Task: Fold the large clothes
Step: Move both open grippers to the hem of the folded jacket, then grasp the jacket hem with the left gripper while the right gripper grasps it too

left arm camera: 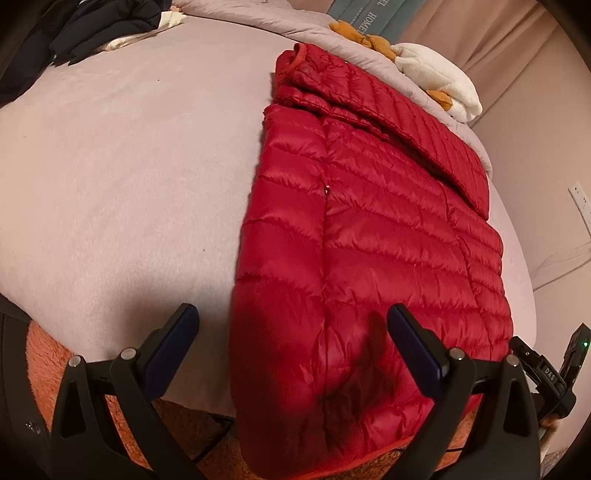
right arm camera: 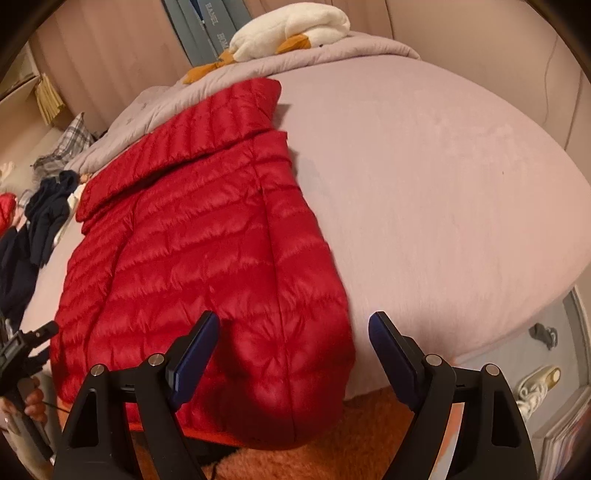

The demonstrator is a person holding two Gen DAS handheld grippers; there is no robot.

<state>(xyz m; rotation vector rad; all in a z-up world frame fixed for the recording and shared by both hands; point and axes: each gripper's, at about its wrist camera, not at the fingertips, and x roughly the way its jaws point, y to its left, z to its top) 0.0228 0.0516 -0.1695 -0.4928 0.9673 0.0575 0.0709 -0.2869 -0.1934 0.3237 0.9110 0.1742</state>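
Note:
A red quilted down jacket (left arm camera: 369,236) lies flat on the pink bed (left arm camera: 129,166), its sleeves folded in over the body and its hem hanging over the near edge. It also shows in the right wrist view (right arm camera: 207,236). My left gripper (left arm camera: 291,317) is open and empty, hovering above the jacket's hem at its left side. My right gripper (right arm camera: 293,325) is open and empty, above the hem at the jacket's right side. The right gripper also shows at the right edge of the left wrist view (left arm camera: 554,369), and the left gripper at the left edge of the right wrist view (right arm camera: 26,350).
A white and orange plush goose (right arm camera: 291,26) and a grey quilt (right arm camera: 332,55) lie at the head of the bed. Dark clothes (left arm camera: 92,29) are piled at the far left corner. An orange shaggy rug (right arm camera: 369,435) covers the floor below the bed edge.

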